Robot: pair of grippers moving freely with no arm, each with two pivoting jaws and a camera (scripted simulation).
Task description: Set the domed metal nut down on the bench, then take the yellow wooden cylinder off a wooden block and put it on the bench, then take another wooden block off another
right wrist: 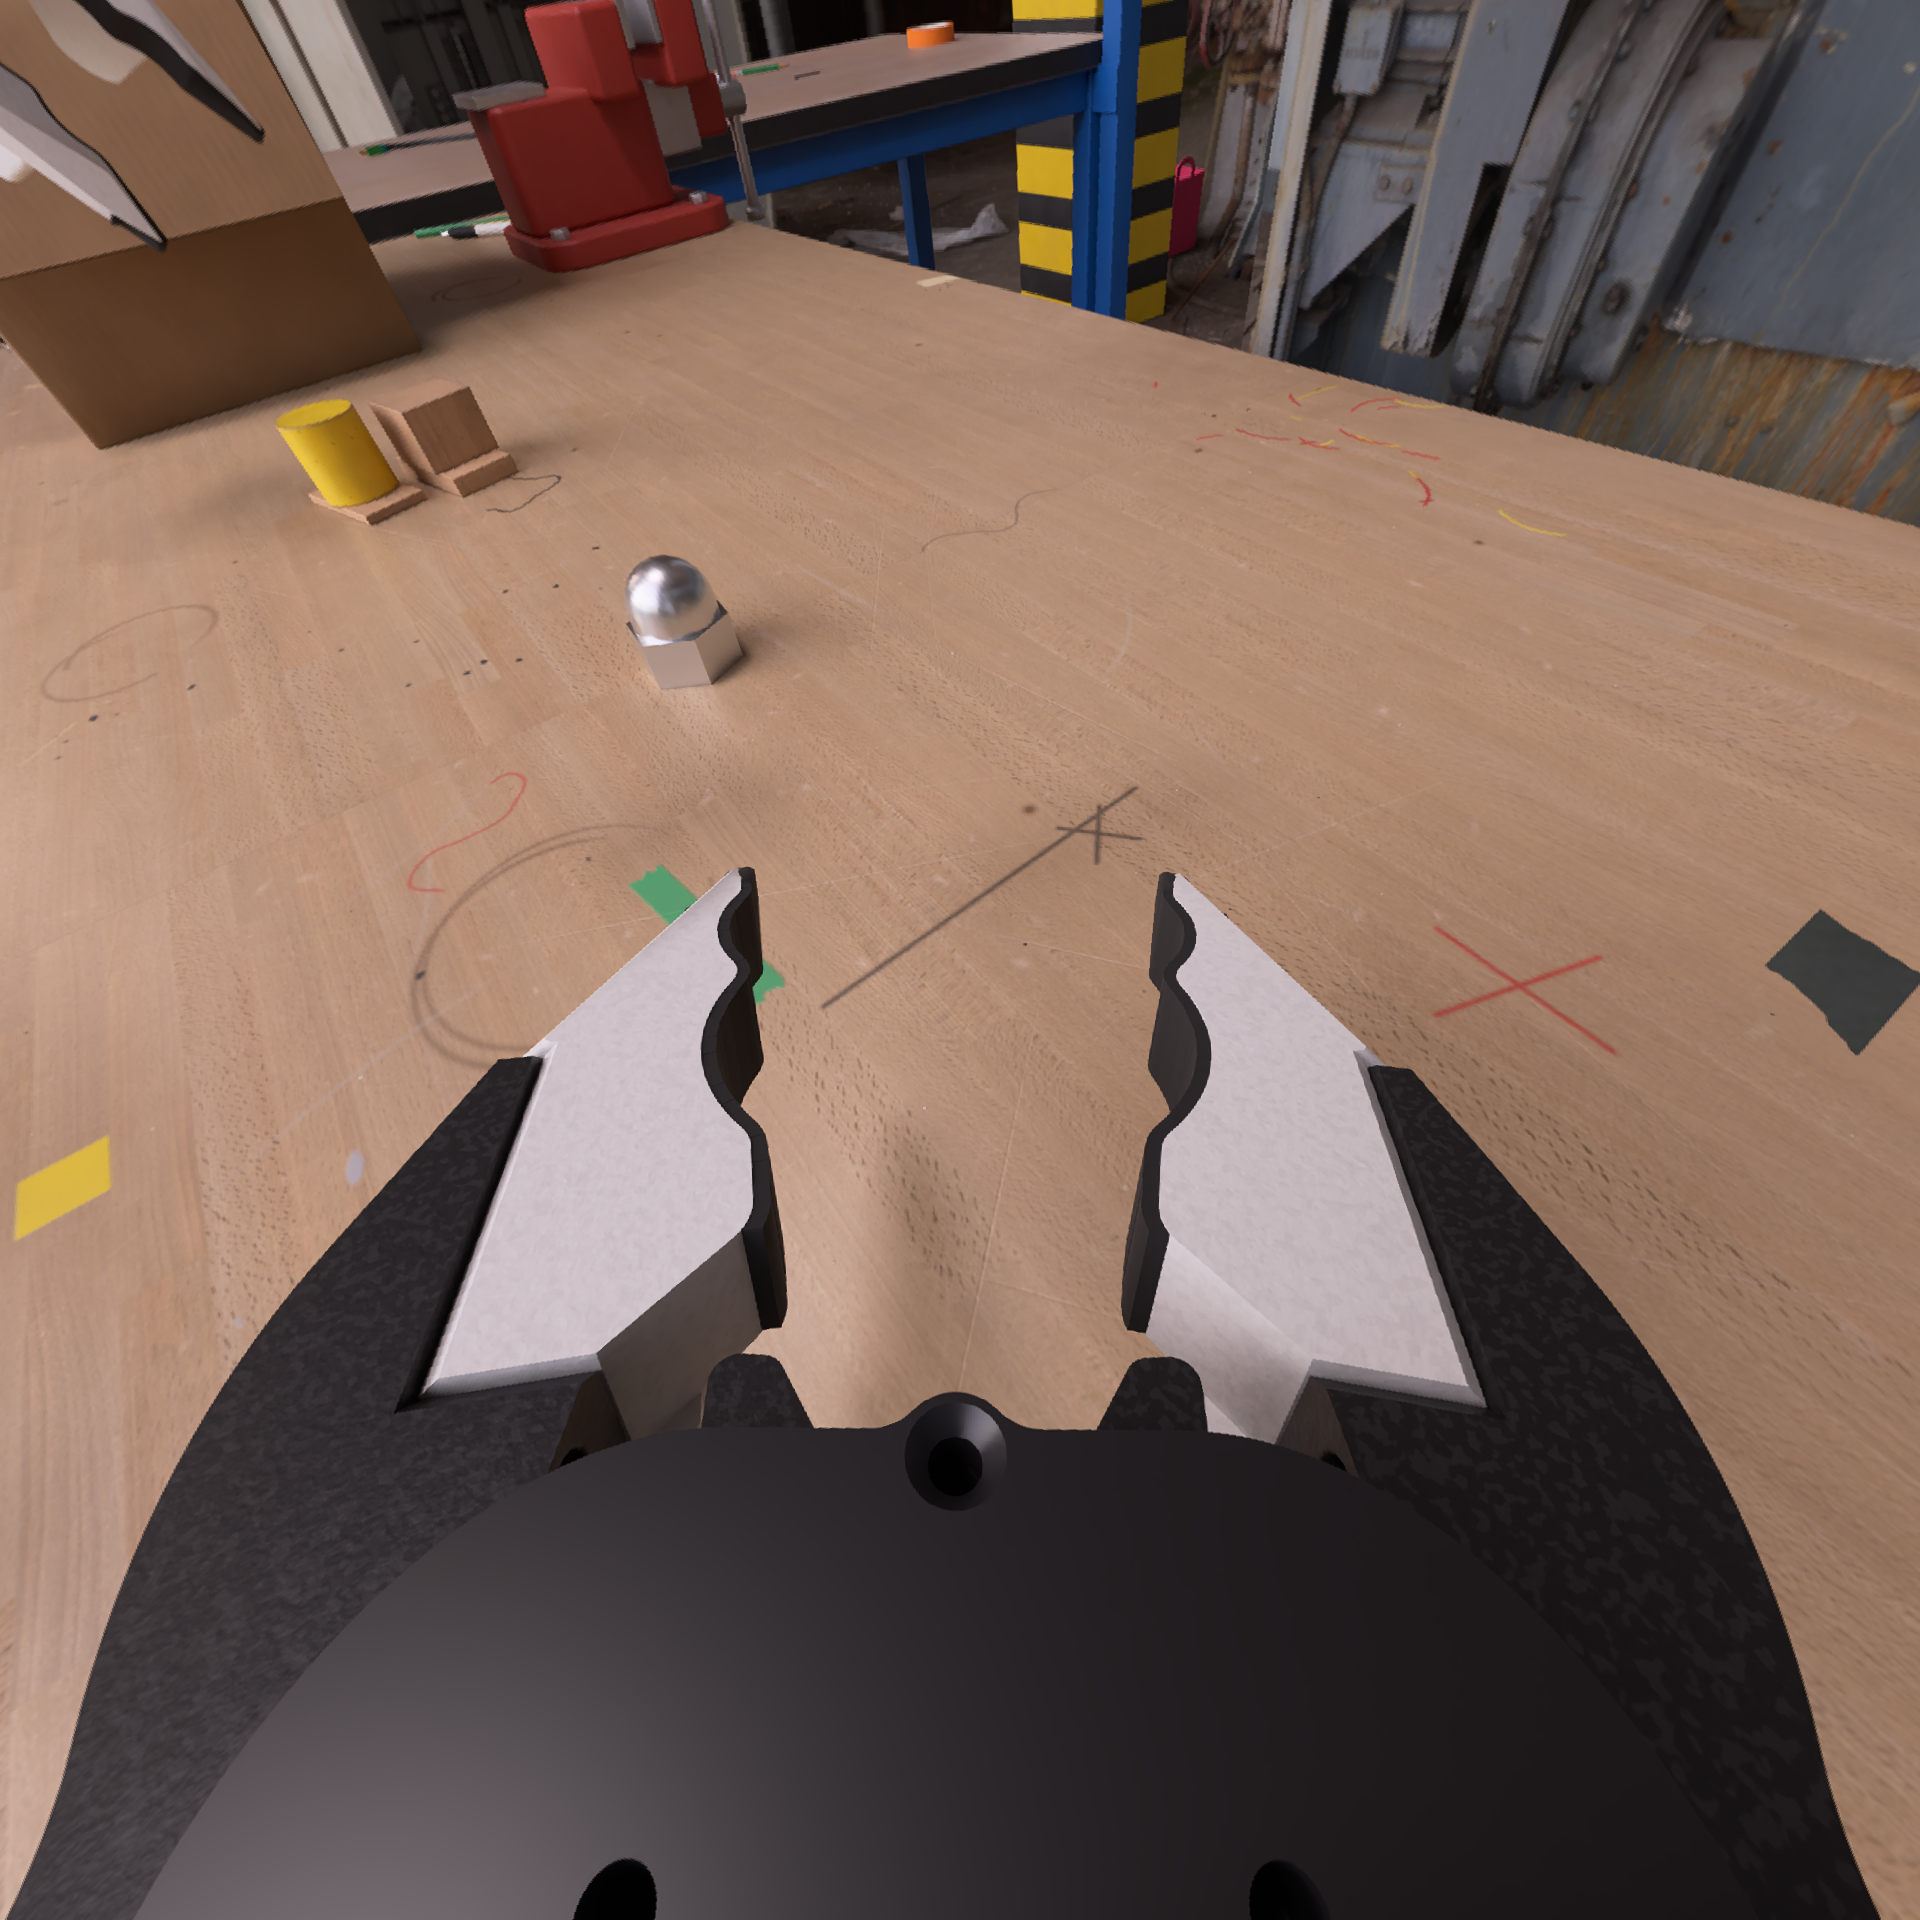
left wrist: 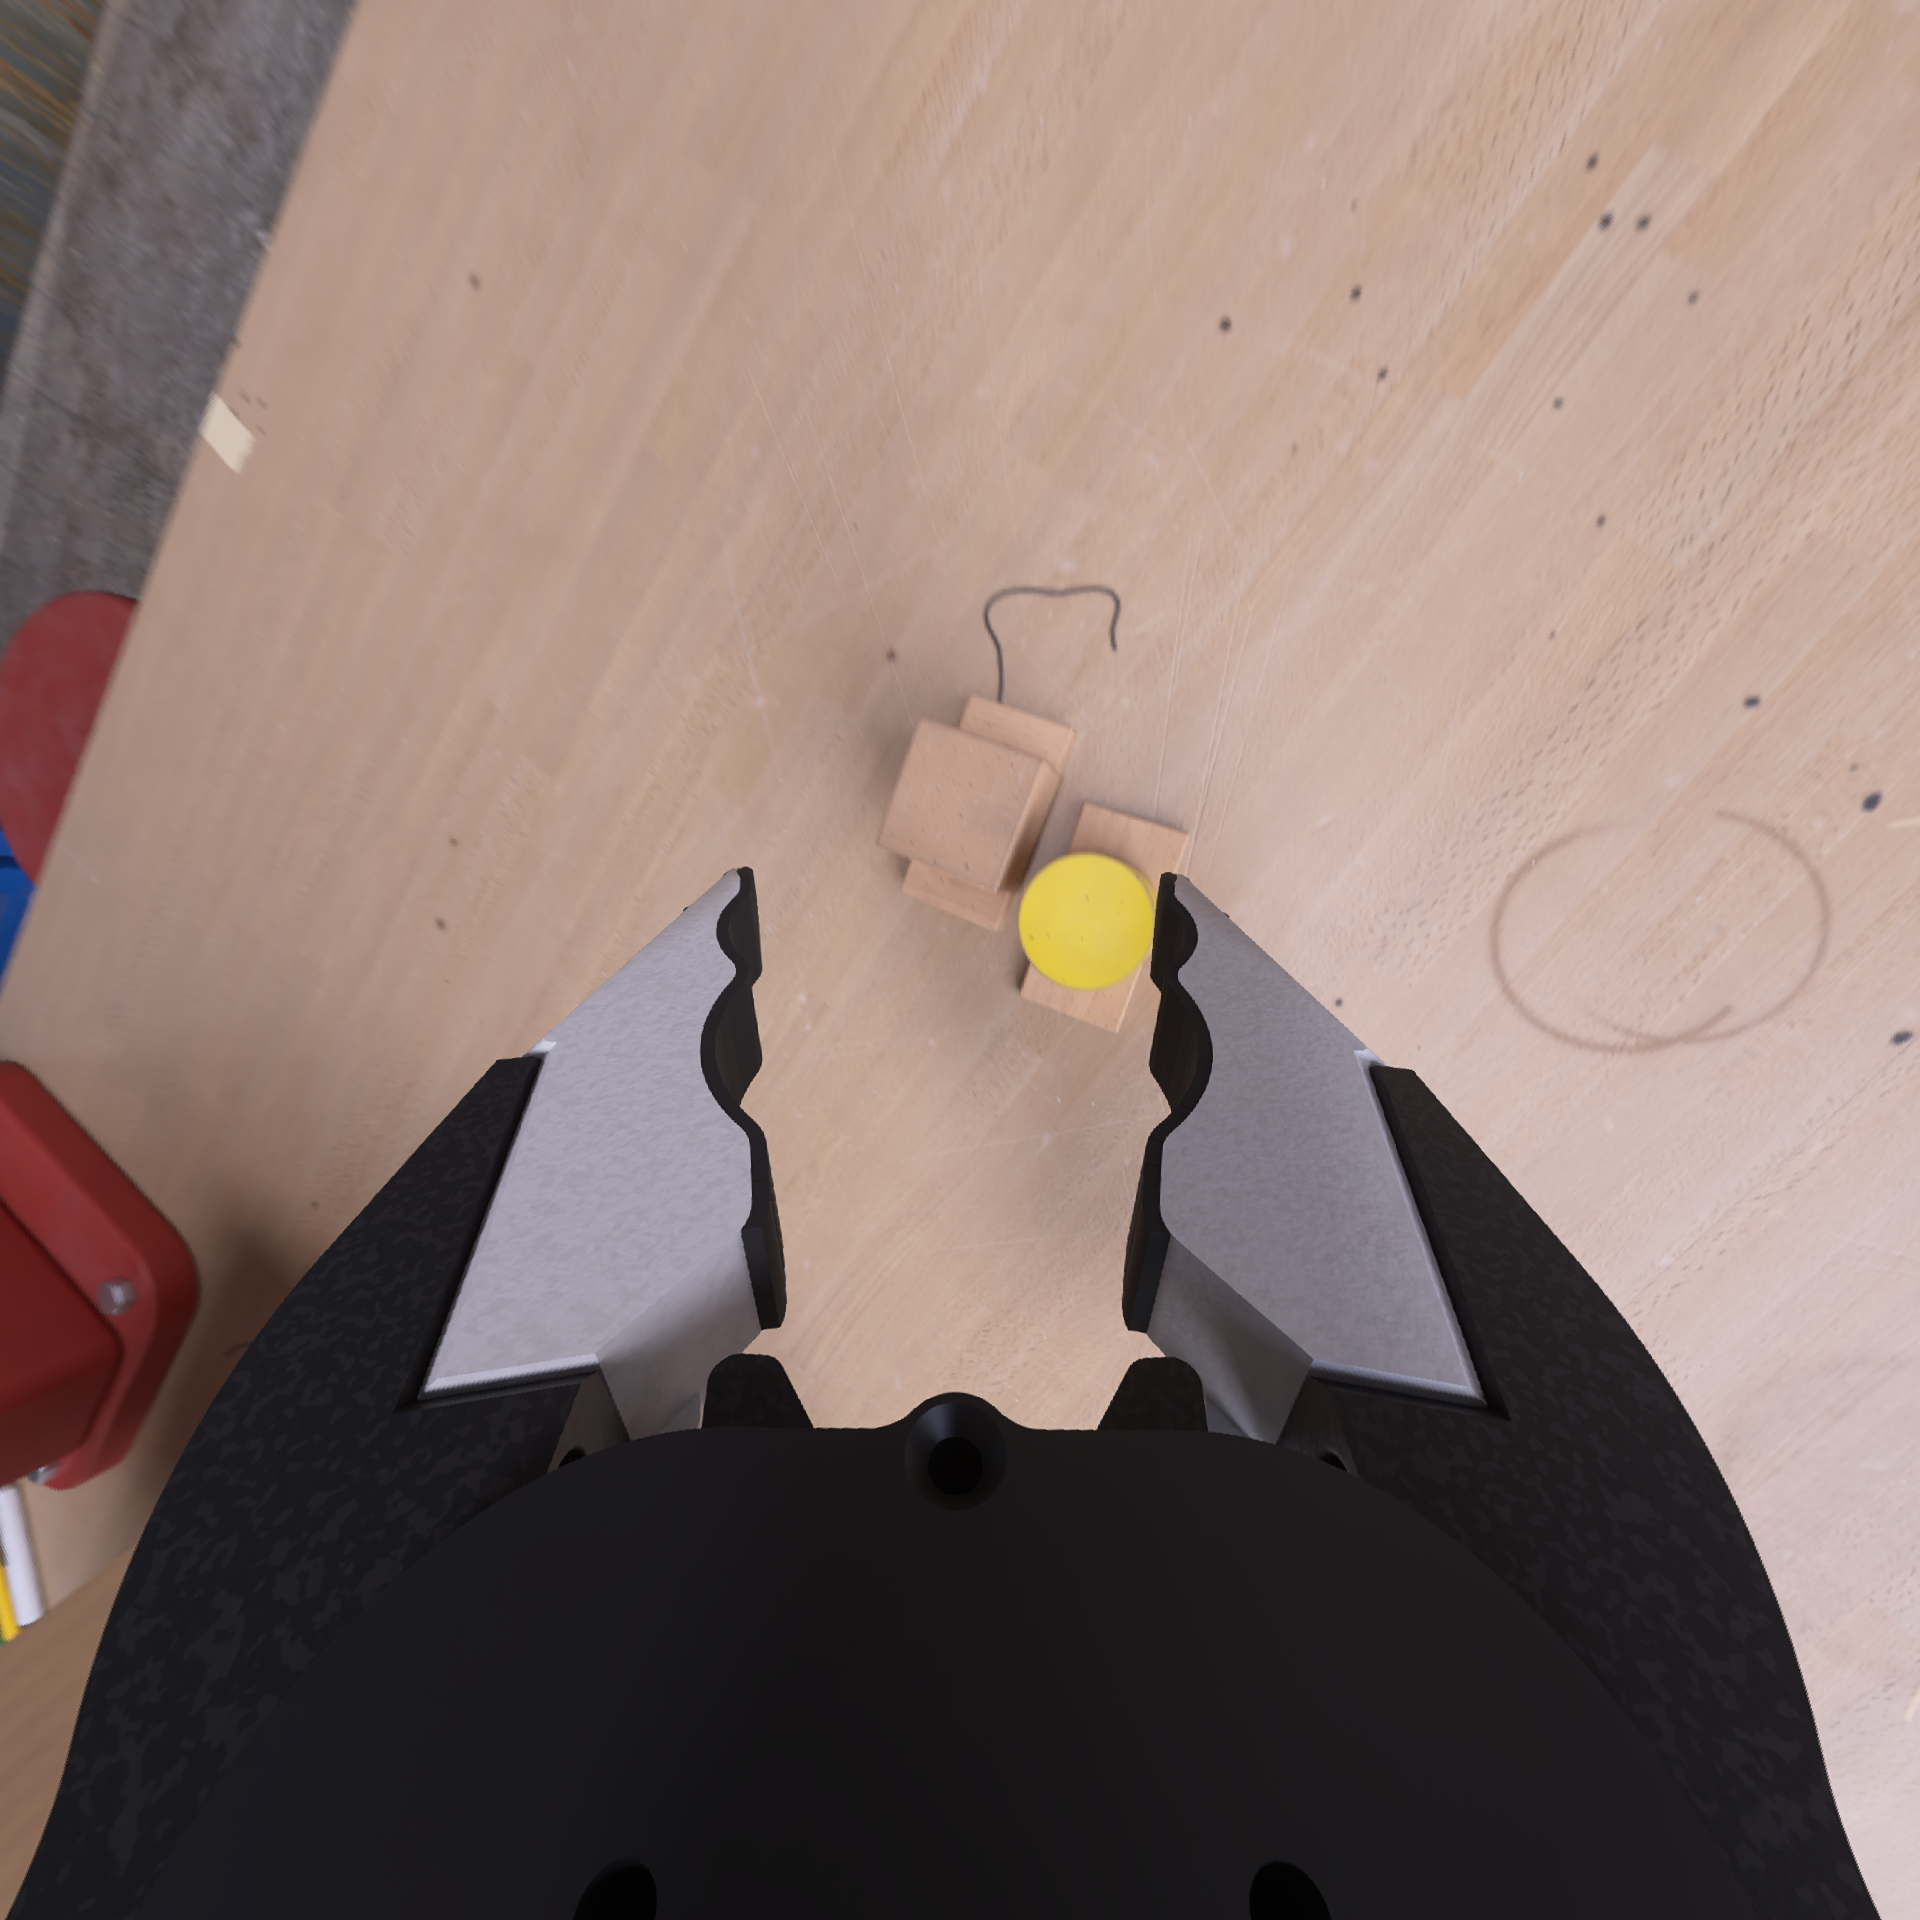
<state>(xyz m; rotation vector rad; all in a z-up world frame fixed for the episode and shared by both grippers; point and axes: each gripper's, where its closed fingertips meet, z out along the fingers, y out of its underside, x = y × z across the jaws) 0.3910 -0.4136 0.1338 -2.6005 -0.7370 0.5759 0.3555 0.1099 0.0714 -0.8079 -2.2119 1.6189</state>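
Note:
The domed metal nut (right wrist: pixel 677 623) stands upright on the bench, alone, ahead and left of my right gripper (right wrist: pixel 956 883), which is open and empty. The yellow wooden cylinder (left wrist: pixel 1086 920) stands on a flat wooden block (left wrist: pixel 1117 842); it also shows in the right wrist view (right wrist: pixel 335 452). Beside it a wooden cube (left wrist: pixel 966 805) sits on another flat block (left wrist: pixel 1023 727), also seen in the right wrist view (right wrist: pixel 445 424). My left gripper (left wrist: pixel 956 883) is open and empty, looking down from above, with the cylinder just inside its right fingertip. The left gripper's fingers (right wrist: pixel 94 166) show at top left.
A red vise (right wrist: pixel 603 145) stands at the bench's far end, also at the left edge of the left wrist view (left wrist: pixel 73 1278). A brown cardboard box (right wrist: pixel 197 301) sits behind the blocks. Pen marks and tape patches dot the bench. The bench edge (right wrist: pixel 1558 416) runs along the right.

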